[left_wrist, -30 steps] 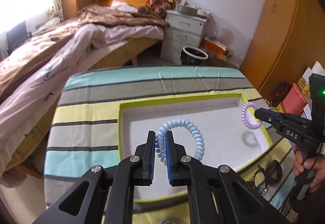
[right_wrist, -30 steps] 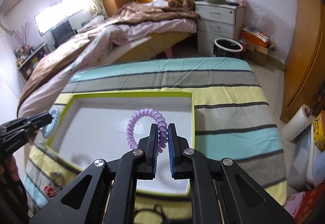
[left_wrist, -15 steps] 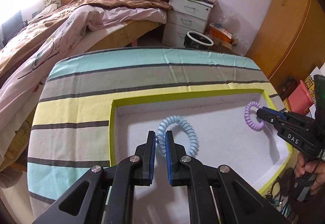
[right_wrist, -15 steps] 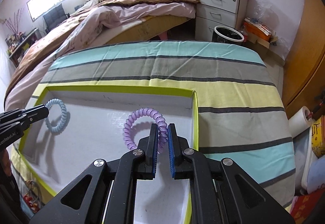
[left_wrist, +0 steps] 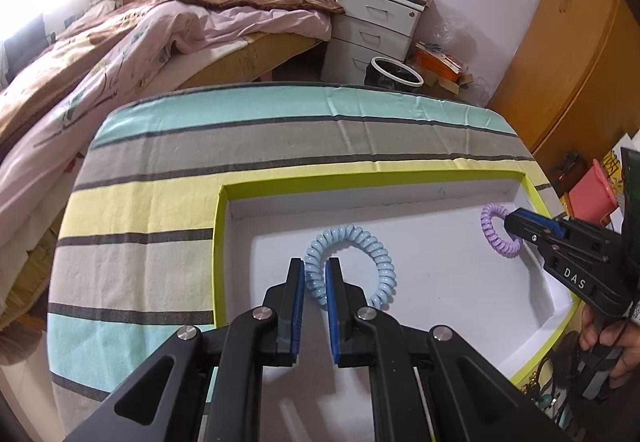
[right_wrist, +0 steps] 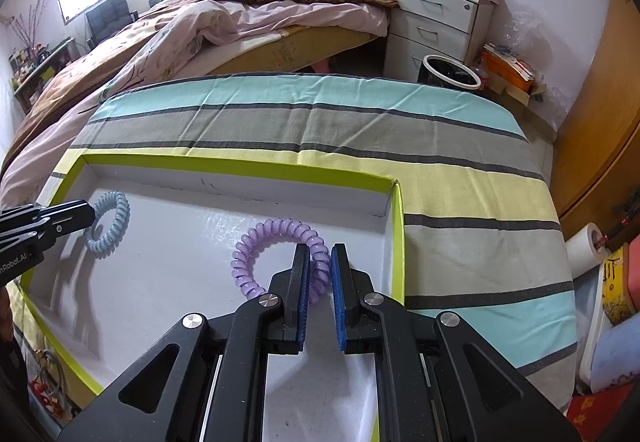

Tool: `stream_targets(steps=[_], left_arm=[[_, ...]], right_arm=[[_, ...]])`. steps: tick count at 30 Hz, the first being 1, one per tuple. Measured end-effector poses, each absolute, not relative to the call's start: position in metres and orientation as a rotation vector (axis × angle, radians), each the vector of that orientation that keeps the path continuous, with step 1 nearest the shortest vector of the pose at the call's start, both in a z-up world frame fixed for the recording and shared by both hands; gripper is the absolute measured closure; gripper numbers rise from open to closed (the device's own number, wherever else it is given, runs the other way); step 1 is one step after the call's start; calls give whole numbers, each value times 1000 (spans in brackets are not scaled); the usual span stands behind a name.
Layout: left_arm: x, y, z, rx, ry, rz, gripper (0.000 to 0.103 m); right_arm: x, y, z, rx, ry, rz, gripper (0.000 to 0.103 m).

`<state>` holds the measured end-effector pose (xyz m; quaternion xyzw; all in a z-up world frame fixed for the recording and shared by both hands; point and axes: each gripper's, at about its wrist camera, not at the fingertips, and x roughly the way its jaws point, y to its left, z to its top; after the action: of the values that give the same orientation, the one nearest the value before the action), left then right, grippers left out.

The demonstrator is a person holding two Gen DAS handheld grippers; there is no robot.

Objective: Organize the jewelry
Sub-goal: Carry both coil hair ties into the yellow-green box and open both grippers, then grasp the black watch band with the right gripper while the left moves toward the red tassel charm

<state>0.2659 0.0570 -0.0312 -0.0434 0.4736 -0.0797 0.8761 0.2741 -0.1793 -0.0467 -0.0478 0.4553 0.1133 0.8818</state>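
A light-blue spiral bracelet (left_wrist: 376, 254) lies on the white floor of a shallow lime-rimmed tray (left_wrist: 218, 242), near its left side. My left gripper (left_wrist: 314, 270) is shut on the near strand of that bracelet. A purple spiral bracelet (right_wrist: 256, 242) rests on the tray floor by the right wall (right_wrist: 396, 234). My right gripper (right_wrist: 320, 254) has its jaws opening; the purple strand is still between them, with a gap at the right pad. Each view shows the other gripper too: the right gripper (left_wrist: 512, 224) at the purple bracelet (left_wrist: 494, 238), the left gripper (right_wrist: 90, 215) at the blue bracelet (right_wrist: 114, 217).
The tray sits on a striped cloth (left_wrist: 160, 201) over a table. A person's hand (left_wrist: 600, 338) holds the right gripper. Loose jewelry (right_wrist: 44, 390) lies by the tray's near edge. Beyond the table are a bed (left_wrist: 120, 53), white drawers (left_wrist: 372, 29) and a bin (left_wrist: 394, 71).
Both grippers came down into the tray, and the two bracelets went from hanging above it to resting on its floor. The right jaws have spread slightly.
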Motion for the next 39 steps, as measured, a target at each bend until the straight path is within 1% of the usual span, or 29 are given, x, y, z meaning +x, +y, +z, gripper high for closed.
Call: stream_targets(steps=[3,4,5,7,8,10,12,13,14,21,23,25,29,33,39], left_arm=[[263,57,-26,-100,977,-171,91],[261,58,-24,-101,972,-170,88],[259,57,-21,-99,966,-171,82],[253,58,-15,-109,949,-178,75],[249,59,-12,-119,942,-182,74],[239,60,-5,-135,921,-195,72],[226,60,2,-134,898,-195,67],[218,61,6,-138,885,-198,62],[212,61,9,-144,873,-200,61],[151,67,26,-202,802,-226,58],[139,69,26,-214,796,-224,50],[123,72,26,-224,787,-220,48],[98,74,23,-257,775,-228,48],[82,77,10,-266,793,-227,48],[67,90,-5,-317,808,-183,47]], right_arm=[[272,-179,-44,-98,935,233,87],[271,-180,-42,-96,928,229,87],[269,-181,-40,-90,923,228,86],[266,-183,-35,-72,912,234,86],[262,-185,-31,-62,903,238,86],[255,-188,-24,-46,885,243,82],[243,-193,-15,-27,857,259,73],[239,-195,-12,-23,851,262,73],[231,-199,-8,-14,838,260,73],[185,-221,9,49,776,285,72],[169,-227,8,51,772,290,72],[157,-234,6,53,768,291,72],[135,-250,-2,65,769,273,72],[125,-259,-20,40,820,242,72],[127,-265,-42,38,885,244,72]])
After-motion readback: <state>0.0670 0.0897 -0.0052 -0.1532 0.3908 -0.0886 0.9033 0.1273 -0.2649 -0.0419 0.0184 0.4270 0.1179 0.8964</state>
